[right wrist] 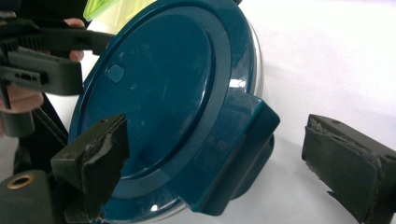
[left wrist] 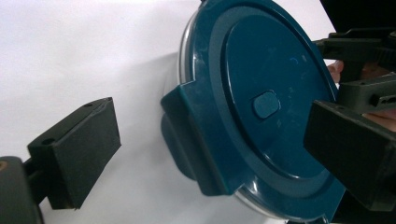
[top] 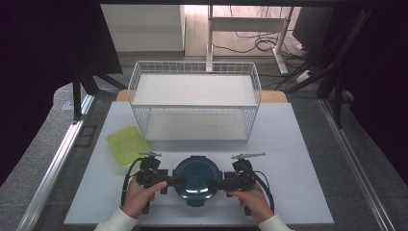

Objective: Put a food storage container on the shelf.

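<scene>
Round blue-lidded container [top: 197, 179] at lower centre of the high view, resting on the white table [top: 298, 159], flanked by the left gripper [top: 174, 181] at its left rim and the right gripper [top: 215, 183] at its right rim. The container lies directly between the two tools, about equally near each hand; each gripper points inward along the line through the lid's centre. In the left gripper view, the spread jaws straddle a side latch [left wrist: 196, 140] of the lid, one jaw over the lid top, the other clear over the table. The right gripper view shows the mirror case: jaws spread around the opposite latch [right wrist: 238, 149], neither visibly pressing it. A likely next move is closing on both latches. A green lid [top: 127, 143] lies left of centre; a wire basket [top: 195, 103] stands behind.
</scene>
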